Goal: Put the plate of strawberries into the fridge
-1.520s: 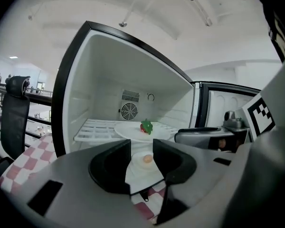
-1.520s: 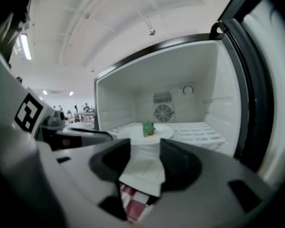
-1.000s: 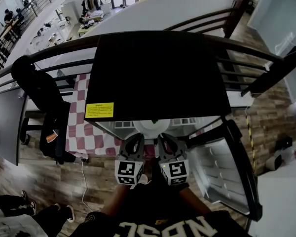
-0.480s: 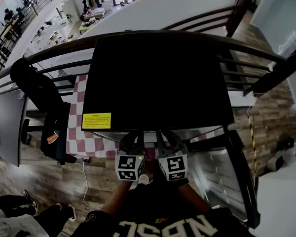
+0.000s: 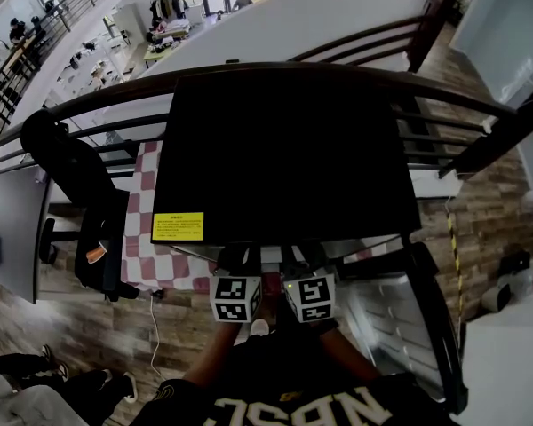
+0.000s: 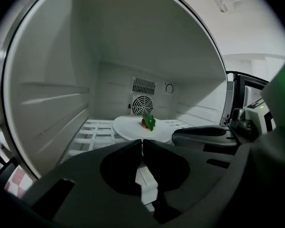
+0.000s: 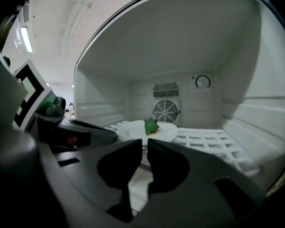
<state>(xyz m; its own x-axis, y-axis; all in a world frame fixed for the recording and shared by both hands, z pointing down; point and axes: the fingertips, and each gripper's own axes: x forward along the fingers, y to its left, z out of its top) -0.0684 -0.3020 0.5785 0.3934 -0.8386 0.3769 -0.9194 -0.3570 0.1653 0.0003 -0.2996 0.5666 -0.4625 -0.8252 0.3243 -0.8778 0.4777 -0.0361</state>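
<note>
A white plate [image 6: 130, 127] carrying a strawberry [image 6: 148, 122] with green leaves rests on the white wire shelf [image 6: 92, 129] inside the open fridge, in front of the round fan grille. The right gripper view shows the same plate [image 7: 165, 132] and strawberry [image 7: 151, 126]. My left gripper [image 6: 142, 144] is shut with nothing in it, a little short of the plate's near rim. My right gripper [image 7: 145, 145] is beside it, jaws nearly touching and holding nothing. In the head view both marker cubes sit at the fridge's front edge, and the plate is hidden under the black fridge top [image 5: 284, 149].
The fridge door [image 5: 404, 313] stands open at the right, its shelves facing inward. A chair with a black jacket [image 5: 67, 162] and a red-checked cloth [image 5: 142, 238] are at the left. A dark curved railing [image 5: 107, 96] runs behind the fridge.
Both grippers have drawn back toward the person from inside the fridge. The plate, seen in the head view a second ago, is now hidden under the fridge top.
</note>
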